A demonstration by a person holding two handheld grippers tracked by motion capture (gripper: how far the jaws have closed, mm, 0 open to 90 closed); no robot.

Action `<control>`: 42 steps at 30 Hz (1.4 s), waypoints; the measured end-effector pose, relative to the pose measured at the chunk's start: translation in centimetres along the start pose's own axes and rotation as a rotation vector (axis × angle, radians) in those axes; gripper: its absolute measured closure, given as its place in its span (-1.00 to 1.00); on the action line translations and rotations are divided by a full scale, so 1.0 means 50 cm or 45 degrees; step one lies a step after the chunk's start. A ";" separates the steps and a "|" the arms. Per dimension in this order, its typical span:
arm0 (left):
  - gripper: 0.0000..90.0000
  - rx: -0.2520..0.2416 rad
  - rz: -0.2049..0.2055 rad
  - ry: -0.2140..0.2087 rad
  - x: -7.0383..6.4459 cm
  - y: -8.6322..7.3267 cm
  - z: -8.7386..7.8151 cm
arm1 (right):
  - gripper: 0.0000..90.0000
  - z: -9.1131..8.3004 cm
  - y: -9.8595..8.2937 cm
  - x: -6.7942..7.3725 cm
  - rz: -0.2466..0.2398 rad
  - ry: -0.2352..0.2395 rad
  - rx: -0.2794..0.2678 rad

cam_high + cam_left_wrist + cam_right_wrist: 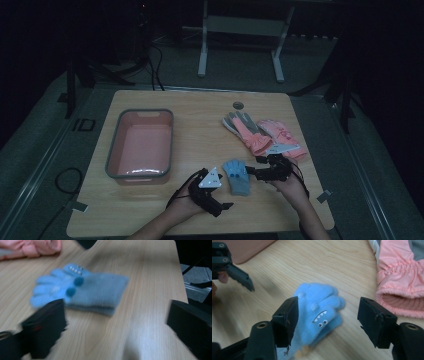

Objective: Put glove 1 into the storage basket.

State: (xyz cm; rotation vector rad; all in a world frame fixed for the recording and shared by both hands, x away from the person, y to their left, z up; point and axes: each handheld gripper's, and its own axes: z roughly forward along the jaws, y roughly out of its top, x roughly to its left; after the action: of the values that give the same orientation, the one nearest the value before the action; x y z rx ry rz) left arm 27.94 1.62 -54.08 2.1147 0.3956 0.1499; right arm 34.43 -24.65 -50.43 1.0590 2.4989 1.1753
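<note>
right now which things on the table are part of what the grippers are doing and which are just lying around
In hand:
- blue glove, lying flat between both grippers
- left gripper, jaws open
- right gripper, jaws open beside the glove's fingers

Lying about:
- pink and grey gloves, farther back
- pink bin, off to the left

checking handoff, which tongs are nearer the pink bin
Left. The left tongs sit just right of the pink bin; the right tongs are farther right, past the blue glove.
</note>
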 end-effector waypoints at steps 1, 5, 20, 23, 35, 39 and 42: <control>-0.85 -0.003 0.014 -0.024 0.002 0.004 0.005 | -0.22 0.004 0.001 -0.002 -0.007 0.003 0.008; -0.67 0.024 0.103 -0.033 0.003 0.021 0.026 | -0.19 0.021 0.006 -0.012 0.014 0.022 0.023; -0.19 0.167 0.369 -0.035 0.007 0.036 0.083 | -0.32 0.085 0.003 -0.009 0.043 0.080 0.082; -0.06 0.181 0.380 -0.035 0.006 0.035 0.087 | -0.33 0.093 -0.002 -0.005 0.037 0.085 0.095; 0.62 0.238 0.299 -0.022 0.017 0.041 0.093 | 0.26 0.110 -0.025 0.015 -0.018 0.131 0.122; 0.71 0.242 0.253 -0.050 0.026 0.046 0.090 | 0.68 0.117 -0.024 0.021 0.007 0.191 0.132; 0.74 0.251 0.246 -0.038 0.026 0.050 0.086 | 0.74 0.116 -0.020 0.022 0.022 0.194 0.129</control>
State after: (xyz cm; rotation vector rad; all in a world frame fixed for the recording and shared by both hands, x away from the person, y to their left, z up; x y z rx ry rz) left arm 30.80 -2.61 -54.39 2.3460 0.1938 0.1981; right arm 35.64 -20.83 -54.89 1.0545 2.6968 1.1872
